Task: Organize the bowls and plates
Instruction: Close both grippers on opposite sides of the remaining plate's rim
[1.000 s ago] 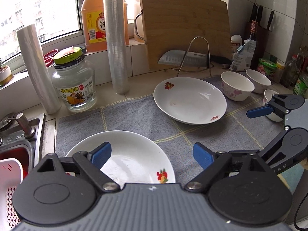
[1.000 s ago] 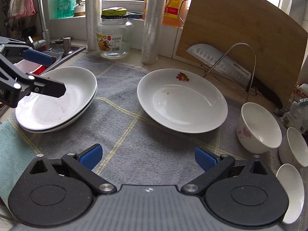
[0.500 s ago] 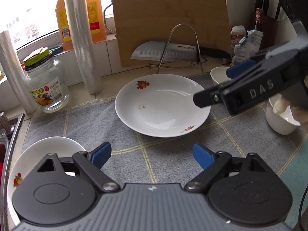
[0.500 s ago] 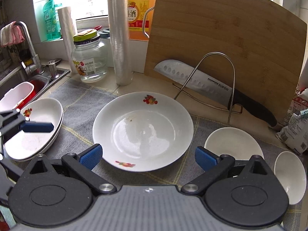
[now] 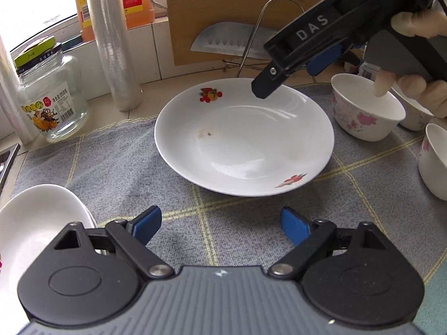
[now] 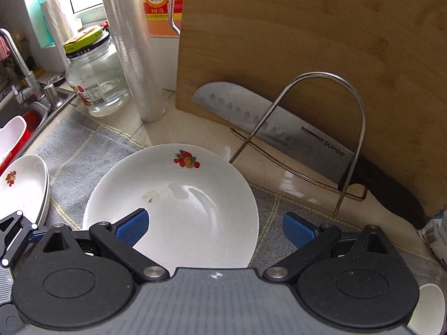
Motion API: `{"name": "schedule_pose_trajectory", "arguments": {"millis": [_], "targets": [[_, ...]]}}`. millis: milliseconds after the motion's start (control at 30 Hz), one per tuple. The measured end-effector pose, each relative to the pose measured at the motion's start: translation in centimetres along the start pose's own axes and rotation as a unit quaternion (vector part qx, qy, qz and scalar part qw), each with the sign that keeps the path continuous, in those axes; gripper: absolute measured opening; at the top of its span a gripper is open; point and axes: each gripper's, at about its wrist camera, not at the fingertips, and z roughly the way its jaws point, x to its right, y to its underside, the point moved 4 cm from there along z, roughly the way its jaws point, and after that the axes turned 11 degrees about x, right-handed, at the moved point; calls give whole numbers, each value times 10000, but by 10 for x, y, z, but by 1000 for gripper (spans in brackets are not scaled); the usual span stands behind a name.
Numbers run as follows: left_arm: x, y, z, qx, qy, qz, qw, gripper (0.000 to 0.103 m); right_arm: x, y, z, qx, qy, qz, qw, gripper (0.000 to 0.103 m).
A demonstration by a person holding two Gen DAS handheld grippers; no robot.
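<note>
A white deep plate with fruit prints (image 5: 245,139) lies on the grey cloth; it also shows in the right wrist view (image 6: 178,201). My left gripper (image 5: 220,226) is open and empty, just short of the plate's near rim. My right gripper (image 6: 215,227) is open over the plate's right side, its rim between the jaws; it shows in the left wrist view (image 5: 287,78) above the plate's far right edge. Stacked white plates (image 5: 30,223) sit at the left, also in the right wrist view (image 6: 22,184). Floral bowls (image 5: 366,109) stand at the right.
A wire rack (image 6: 313,136) with a knife (image 6: 279,128) stands before a leaning cutting board (image 6: 307,42). A glass jar (image 5: 47,97), film rolls (image 5: 114,42) and an oil bottle (image 5: 134,0) line the back. The sink (image 6: 25,111) is at the left.
Both grippers have moved in toward the middle plate, which looks larger and closer. The right gripper has come over the plate's right side. Both stay open.
</note>
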Motion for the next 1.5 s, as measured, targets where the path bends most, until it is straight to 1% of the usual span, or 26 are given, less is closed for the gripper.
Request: {"name": "schedule_pose_trajectory", "arguments": {"millis": [167, 300, 567, 633, 1000, 1233, 1267, 1367, 1500], "targets": [[1, 3, 6, -81, 69, 36, 9999, 92, 6, -4, 28, -366, -221, 107, 9990, 103], [0, 0, 9, -56, 174, 75, 9998, 92, 11, -3, 45, -625, -339, 234, 9972, 103], [-1, -4, 18, -117, 427, 213, 9988, 100, 20, -1, 68, -958, -540, 592, 9922, 103], [-2, -6, 22, -161, 492, 224, 9984, 102, 17, -2, 71, -948, -524, 509, 9928, 103], [-3, -14, 29, -409, 630, 311, 9967, 103, 5, -3, 79, -1072, -352, 191, 9934, 103], [-5, -18, 32, -457, 772, 452, 9949, 103, -4, -4, 85, -1279, -298, -253, 9910, 103], [-5, -19, 33, -473, 798, 474, 9946, 103, -4, -4, 84, -1272, -327, -264, 9910, 103], [-7, -22, 35, -495, 887, 550, 9933, 103, -4, -4, 82, -1224, -590, -333, 9902, 103], [-10, -21, 39, -490, 1019, 665, 9914, 103, 0, -6, 77, -1224, -1043, -270, 9866, 103]]}}
